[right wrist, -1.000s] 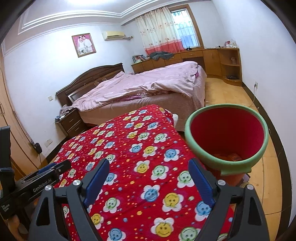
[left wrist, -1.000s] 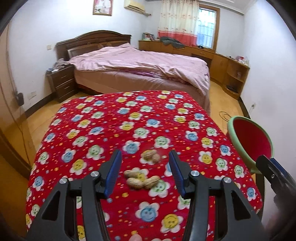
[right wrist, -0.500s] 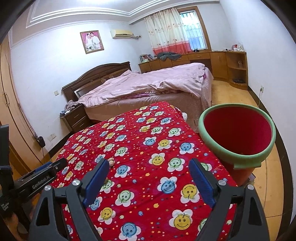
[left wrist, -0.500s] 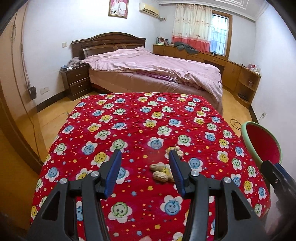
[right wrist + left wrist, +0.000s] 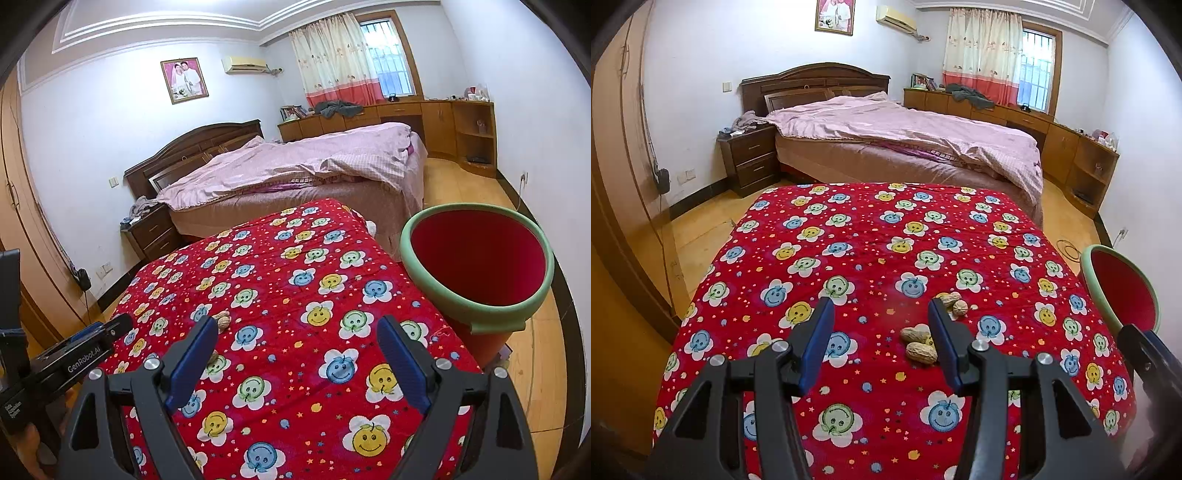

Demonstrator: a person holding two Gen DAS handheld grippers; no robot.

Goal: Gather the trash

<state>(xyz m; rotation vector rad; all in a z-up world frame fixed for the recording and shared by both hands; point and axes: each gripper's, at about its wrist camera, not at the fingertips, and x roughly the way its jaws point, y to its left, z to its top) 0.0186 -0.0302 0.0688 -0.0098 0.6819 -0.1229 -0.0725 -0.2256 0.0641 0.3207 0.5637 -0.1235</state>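
Several peanut shells (image 5: 918, 343) lie on the red flower-print cloth (image 5: 871, 236), just inside the right finger of my left gripper (image 5: 879, 314). That gripper is open and hangs above the cloth, holding nothing. A walnut and another shell (image 5: 955, 302) sit just beyond its right fingertip. The red bin with a green rim (image 5: 476, 306) stands off the table's right edge. My right gripper (image 5: 297, 332) is open wide over bare cloth, left of the bin. The walnut (image 5: 222, 318) shows by its left fingertip. The left gripper's body (image 5: 85, 343) is at the left edge of the right wrist view.
A bed with a pink quilt (image 5: 905, 133) stands beyond the table, with a nightstand (image 5: 750, 158) to its left. Wooden cabinets (image 5: 443, 122) line the far wall. The bin (image 5: 1123, 291) sits at the right edge of the left wrist view.
In the left wrist view the shells have shifted from midway between the fingers to beside the right finger. In the right wrist view the bin has slid right and the walnut has appeared.
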